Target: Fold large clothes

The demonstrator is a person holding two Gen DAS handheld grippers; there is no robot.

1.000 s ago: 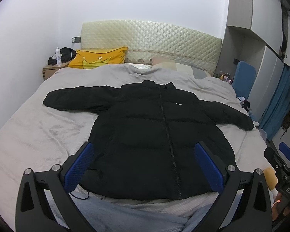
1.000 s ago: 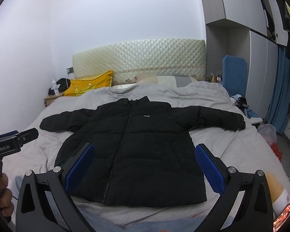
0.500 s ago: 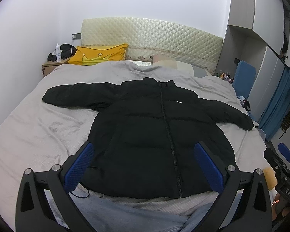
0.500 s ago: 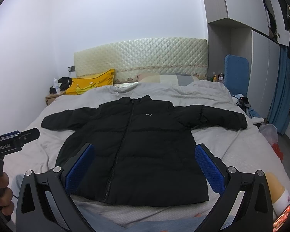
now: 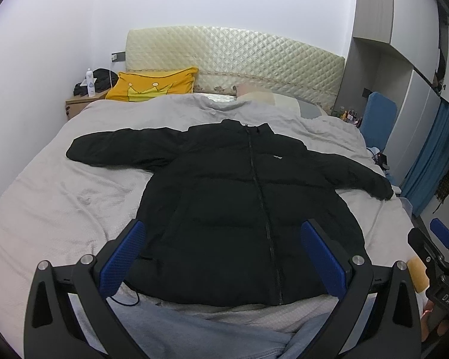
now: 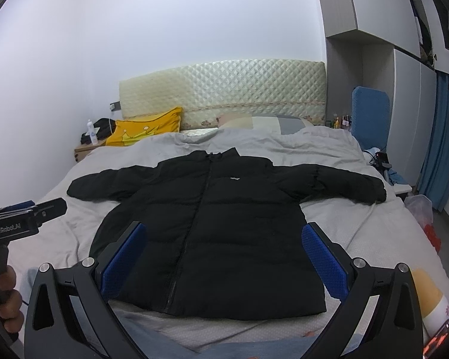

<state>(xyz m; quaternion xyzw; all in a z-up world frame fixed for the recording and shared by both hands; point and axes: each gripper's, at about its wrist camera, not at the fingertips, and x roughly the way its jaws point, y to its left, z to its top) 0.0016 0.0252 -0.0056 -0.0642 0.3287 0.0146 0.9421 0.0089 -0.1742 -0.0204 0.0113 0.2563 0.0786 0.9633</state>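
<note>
A black puffer jacket (image 5: pixel 242 206) lies flat and zipped on the grey bed (image 5: pixel 60 209), both sleeves spread out sideways; it also shows in the right wrist view (image 6: pixel 212 227). My left gripper (image 5: pixel 224 254) is open and empty, held above the jacket's hem at the foot of the bed. My right gripper (image 6: pixel 224 257) is open and empty, also above the hem. The right gripper's tip shows at the right edge of the left wrist view (image 5: pixel 434 248). The left gripper shows at the left edge of the right wrist view (image 6: pixel 24 221).
A yellow crown pillow (image 5: pixel 152 86) and a pale pillow (image 5: pixel 266 98) lie by the quilted headboard (image 5: pixel 233 56). A nightstand (image 5: pixel 77 104) with a bottle stands at the back left. A blue chair (image 5: pixel 377 119) and wardrobes stand on the right. A blue-grey cloth (image 5: pixel 194 335) lies under the grippers.
Both grippers have risen slightly and tilted, so the jacket sits a little lower in both views. The jacket has not moved and both grippers stay open.
</note>
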